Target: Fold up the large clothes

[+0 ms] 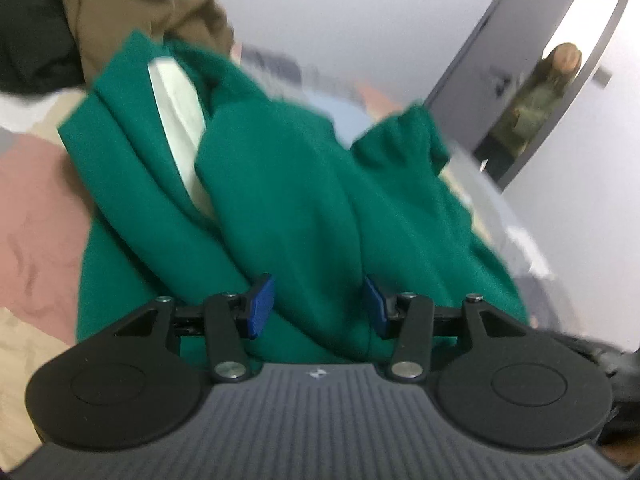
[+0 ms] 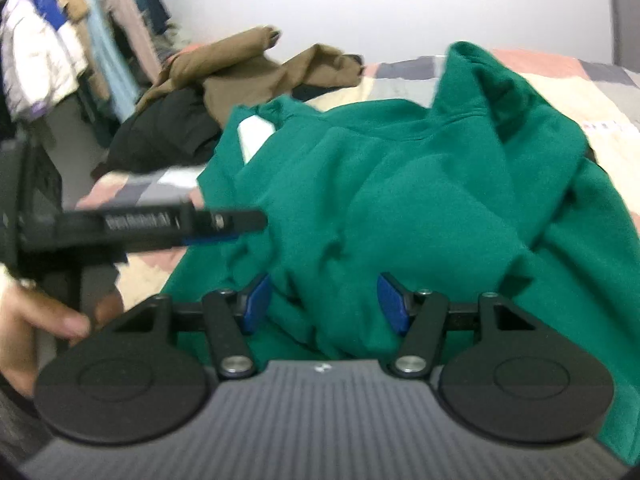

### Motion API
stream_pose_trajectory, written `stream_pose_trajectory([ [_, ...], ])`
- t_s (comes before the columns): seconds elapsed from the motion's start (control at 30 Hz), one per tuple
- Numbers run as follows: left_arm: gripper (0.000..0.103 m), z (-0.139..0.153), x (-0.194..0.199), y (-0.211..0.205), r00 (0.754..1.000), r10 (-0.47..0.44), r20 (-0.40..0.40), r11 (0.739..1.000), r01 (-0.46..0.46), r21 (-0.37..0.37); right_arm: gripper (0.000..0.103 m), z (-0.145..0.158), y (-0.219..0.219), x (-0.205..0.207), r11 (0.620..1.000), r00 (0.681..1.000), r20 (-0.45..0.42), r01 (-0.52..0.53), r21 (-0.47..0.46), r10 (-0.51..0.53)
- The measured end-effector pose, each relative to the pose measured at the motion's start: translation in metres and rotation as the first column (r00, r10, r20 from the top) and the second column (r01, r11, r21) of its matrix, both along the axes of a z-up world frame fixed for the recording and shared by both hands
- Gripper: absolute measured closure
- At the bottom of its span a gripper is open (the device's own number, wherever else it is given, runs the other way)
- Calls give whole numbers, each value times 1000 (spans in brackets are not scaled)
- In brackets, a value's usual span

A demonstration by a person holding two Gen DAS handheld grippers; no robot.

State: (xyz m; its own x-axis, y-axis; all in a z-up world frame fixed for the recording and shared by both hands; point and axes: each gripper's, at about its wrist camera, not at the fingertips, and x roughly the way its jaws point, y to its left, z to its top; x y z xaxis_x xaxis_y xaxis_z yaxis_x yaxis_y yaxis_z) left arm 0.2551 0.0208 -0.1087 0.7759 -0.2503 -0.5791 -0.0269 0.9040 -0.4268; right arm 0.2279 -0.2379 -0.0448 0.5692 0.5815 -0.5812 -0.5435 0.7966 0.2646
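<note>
One green sweatshirt (image 2: 400,184) lies rumpled on the patchwork bedspread (image 2: 560,80), beside one brown garment (image 2: 240,68) and one black one (image 2: 168,132). Two grippers work it: the left gripper (image 1: 318,306) and right gripper (image 2: 324,304) each sit spread wide, folds of green cloth bunched loosely between the blue pads.

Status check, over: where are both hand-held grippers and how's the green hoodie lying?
Left hand-held gripper open, fabric between its pads. Right hand-held gripper open over the cloth. Green hoodie crumpled on the bed, unfolded. Brown garment heaped beyond it.

Bed (image 2: 592,96) with patchwork cover: green garment (image 2: 400,184) at centre; brown (image 2: 240,68) and black clothes (image 2: 168,132) at upper left.
</note>
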Motion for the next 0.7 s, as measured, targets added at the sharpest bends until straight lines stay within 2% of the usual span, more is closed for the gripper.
stream_pose_trajectory([
  [0.1,49,-11,10,-9,998,-11,-67,999,14,51,42,-1,-12,9,998,998,-39,54,24,-53],
  [0.2,49,-17,15,-14,995,-11,-99,996,20,90,42,-6,-20,18,994,991,-80,108,26,-105],
  [0.33,49,-22,21,-15,990,-11,-138,993,27,114,43,-24,-12,32,991,983,-128,127,-51,-132],
  [0.43,49,-24,20,-15,988,-11,-151,989,33,142,42,-42,1,42,990,977,-180,96,-102,-113],
  [0.5,49,-22,17,-15,988,-13,-151,987,37,155,41,-48,7,44,988,978,-177,92,-122,-113],
  [0.7,46,-12,-7,-13,989,-7,-145,983,33,179,42,-45,-1,42,990,970,-212,104,-97,-123],
])
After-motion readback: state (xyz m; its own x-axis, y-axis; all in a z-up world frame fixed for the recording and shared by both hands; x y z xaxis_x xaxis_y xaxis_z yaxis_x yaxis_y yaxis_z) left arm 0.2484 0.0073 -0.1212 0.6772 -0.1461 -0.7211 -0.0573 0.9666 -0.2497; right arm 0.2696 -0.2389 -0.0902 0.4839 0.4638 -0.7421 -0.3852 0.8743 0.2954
